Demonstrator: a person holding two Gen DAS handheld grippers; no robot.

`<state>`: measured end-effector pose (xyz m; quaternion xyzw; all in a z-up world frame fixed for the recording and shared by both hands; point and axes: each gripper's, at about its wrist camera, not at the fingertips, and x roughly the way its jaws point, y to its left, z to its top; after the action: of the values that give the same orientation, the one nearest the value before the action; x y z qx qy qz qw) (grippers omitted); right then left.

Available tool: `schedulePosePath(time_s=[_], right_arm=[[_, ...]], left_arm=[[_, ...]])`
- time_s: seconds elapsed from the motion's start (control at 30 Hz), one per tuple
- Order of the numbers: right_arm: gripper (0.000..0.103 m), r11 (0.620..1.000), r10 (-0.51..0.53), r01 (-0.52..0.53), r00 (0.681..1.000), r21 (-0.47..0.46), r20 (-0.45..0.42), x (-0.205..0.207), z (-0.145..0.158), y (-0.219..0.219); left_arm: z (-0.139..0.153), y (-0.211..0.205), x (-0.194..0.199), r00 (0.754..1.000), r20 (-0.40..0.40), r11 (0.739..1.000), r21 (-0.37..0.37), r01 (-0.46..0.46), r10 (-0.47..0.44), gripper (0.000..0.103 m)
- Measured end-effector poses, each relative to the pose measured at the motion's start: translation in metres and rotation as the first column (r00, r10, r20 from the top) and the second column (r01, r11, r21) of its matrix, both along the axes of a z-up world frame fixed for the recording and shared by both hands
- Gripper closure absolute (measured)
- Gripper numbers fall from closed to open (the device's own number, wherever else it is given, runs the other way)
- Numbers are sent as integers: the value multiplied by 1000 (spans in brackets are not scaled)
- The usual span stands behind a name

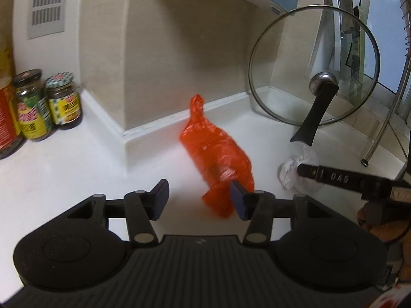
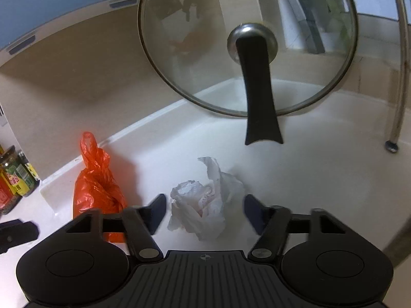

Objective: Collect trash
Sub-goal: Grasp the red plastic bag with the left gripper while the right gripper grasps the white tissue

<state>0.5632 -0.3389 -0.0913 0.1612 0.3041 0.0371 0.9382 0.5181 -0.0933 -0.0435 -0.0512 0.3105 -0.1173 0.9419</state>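
An orange plastic bag (image 1: 218, 154), knotted at the top, lies on the white counter (image 1: 77, 169) near the wall. My left gripper (image 1: 200, 200) is open just in front of it, and the bag's near corner lies by the right finger without being pinched. A crumpled white tissue (image 2: 203, 200) sits between the fingers of my right gripper (image 2: 205, 205), which is open with a gap on both sides. In the right wrist view the orange bag (image 2: 95, 187) stands to the left of the tissue. In the left wrist view the tissue (image 1: 290, 172) shows at the right, by a finger of the right gripper.
A glass pot lid (image 2: 246, 43) with a black handle (image 2: 259, 95) leans upright against the back wall behind the tissue. Sauce jars (image 1: 43, 105) stand at the left. A metal rack leg (image 2: 395, 128) rests on the counter at the right. A vent (image 1: 47, 2) is on the wall.
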Motion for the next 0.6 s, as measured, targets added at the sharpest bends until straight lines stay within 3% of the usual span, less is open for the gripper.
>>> schedulePosePath(time_s=[0.1, 0.13, 0.37, 0.6], right_arm=[[69, 999, 17, -17, 1000, 28, -8, 4, -5, -2], [83, 999, 25, -25, 1000, 34, 0, 5, -4, -3], [88, 999, 39, -37, 995, -19, 89, 4, 9, 0], [88, 999, 36, -34, 994, -18, 103, 10, 15, -5]], left_arm=[[0, -12, 10, 1000, 2, 1000, 0, 5, -5, 48], [-1, -15, 13, 1000, 0, 1000, -2, 8, -8, 46], [-6, -35, 34, 1000, -1, 1000, 15, 4, -4, 36], [-14, -48, 59, 999, -32, 1000, 19, -15, 16, 30]])
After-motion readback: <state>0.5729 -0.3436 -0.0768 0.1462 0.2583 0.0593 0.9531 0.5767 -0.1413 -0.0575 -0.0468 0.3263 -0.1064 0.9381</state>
